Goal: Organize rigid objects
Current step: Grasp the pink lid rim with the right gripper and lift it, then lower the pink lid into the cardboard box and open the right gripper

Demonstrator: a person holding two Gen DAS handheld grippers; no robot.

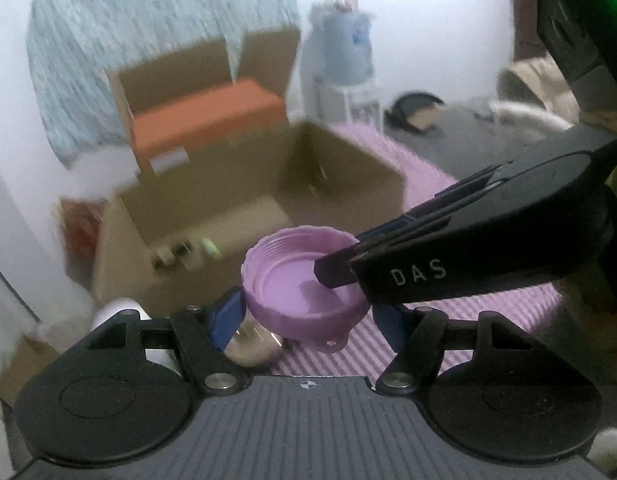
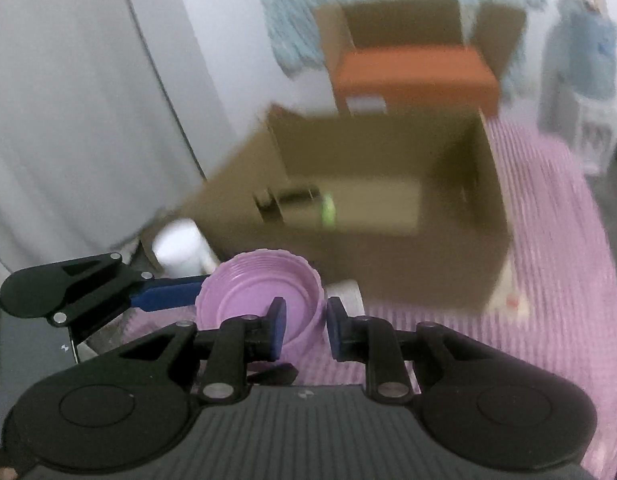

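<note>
A purple threaded lid (image 1: 300, 280) is held upside down in the air between both grippers. My left gripper (image 1: 308, 316) has its blue pads on the lid's two sides. My right gripper (image 2: 304, 326) grips the lid's rim (image 2: 260, 300), one pad inside and one outside; it shows in the left wrist view (image 1: 340, 268) coming in from the right. An open cardboard box (image 1: 268, 200) stands on the floor behind the lid, with a few small items inside, one of them green (image 2: 328, 208).
A second open box with an orange box in it (image 2: 412, 72) stands behind. A white container (image 2: 180, 248) and a metal object (image 1: 252, 344) sit near the box. A purple ribbed mat (image 2: 548, 260) covers the floor. A water dispenser (image 1: 348, 56) stands at the wall.
</note>
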